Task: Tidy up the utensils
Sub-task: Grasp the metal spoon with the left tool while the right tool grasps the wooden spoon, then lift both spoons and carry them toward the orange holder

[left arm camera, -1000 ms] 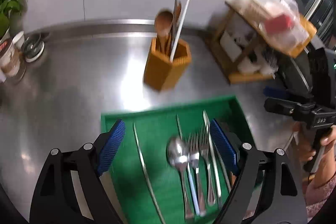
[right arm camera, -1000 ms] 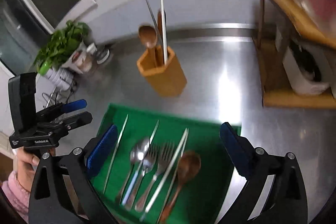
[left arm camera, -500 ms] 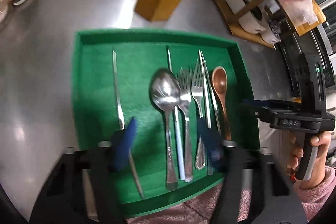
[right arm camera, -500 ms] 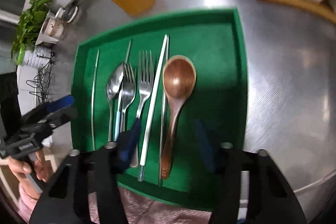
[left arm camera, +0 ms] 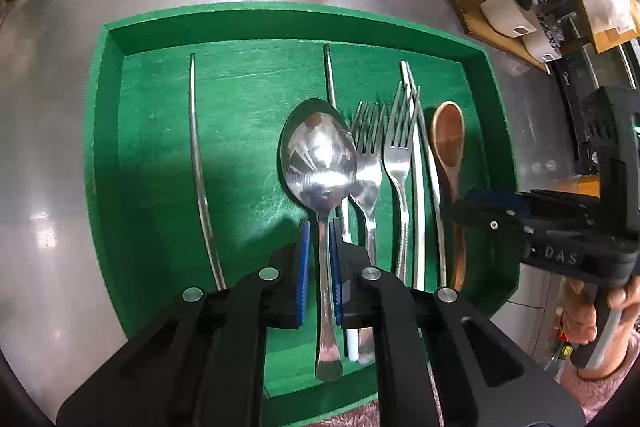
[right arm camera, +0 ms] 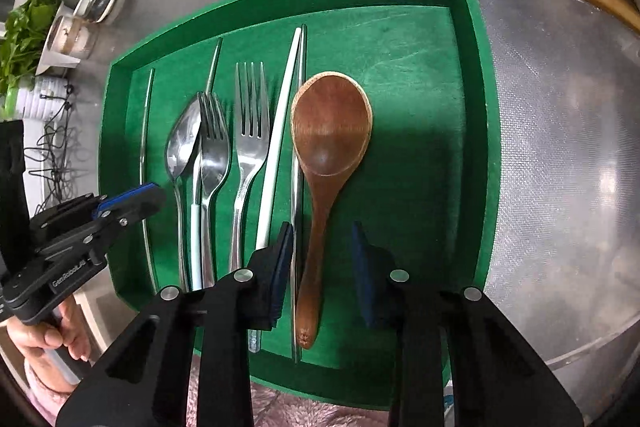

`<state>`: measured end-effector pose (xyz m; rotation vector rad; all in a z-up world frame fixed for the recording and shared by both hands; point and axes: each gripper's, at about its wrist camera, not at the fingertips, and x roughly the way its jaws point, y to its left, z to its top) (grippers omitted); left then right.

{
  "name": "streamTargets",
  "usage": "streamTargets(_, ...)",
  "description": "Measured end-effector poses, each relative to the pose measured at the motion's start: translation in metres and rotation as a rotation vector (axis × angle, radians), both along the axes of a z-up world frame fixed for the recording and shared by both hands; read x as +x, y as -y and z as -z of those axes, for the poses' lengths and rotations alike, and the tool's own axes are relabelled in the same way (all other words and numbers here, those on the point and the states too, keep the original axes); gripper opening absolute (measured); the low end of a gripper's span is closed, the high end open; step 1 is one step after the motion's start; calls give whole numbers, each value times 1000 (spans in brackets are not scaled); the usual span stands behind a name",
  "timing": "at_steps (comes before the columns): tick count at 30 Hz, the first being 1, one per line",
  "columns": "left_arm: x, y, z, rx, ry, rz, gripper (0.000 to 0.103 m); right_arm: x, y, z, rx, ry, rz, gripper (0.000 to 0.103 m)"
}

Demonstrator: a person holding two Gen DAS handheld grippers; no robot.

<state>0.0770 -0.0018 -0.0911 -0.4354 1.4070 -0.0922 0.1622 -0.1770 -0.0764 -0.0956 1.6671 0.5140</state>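
Steel spoon (left arm camera: 320, 155) lies in the green tray (left arm camera: 100, 131); the left gripper (left arm camera: 319, 267) pinches its slick, stiff handle mid-length. Right gripper (right arm camera: 322, 267) stands open astride the light wooden spoon (right arm camera: 330, 123), whose handle offers better grip.

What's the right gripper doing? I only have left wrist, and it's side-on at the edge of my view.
Observer: The right gripper is open. Its jaws stand either side of the wooden spoon, low on the handle, with a gap on each side.
Operator: Anything else between the jaws?
Observer: A metal chopstick runs just inside the pad on the fork side, so closing might catch it too.
Operator: Room on the other side?
Observer: Yes. From the spoon out to the wall there is only bare tray.
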Motion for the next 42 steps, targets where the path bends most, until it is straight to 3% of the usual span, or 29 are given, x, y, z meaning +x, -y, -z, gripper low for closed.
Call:
streamTargets(2, 4, 2, 3, 17, -10, 4, 9, 1, -2, 2, -17, 5, -5, 29)
streamTargets(7, 10, 9, 5, 29, -26, 26, 9, 2, -4, 6, -27, -4, -6, 13)
streamTargets(25, 34, 31, 13, 91, -97, 99, 9, 15, -26, 14, -105, -30, -41, 10)
streamTargets(28, 36, 29, 14, 93, -94, 101, 5, 12, -33, 14, -104, -13, -54, 10)
streamTargets(37, 24, 14, 9, 32, -12, 57, 4, 1, -16, 4, -2, 46, -47, 9)
streamTargets(42, 8, -2, -12, -18, 98, 23, 4, -1, -2, -14, 93, 98, -30, 9)
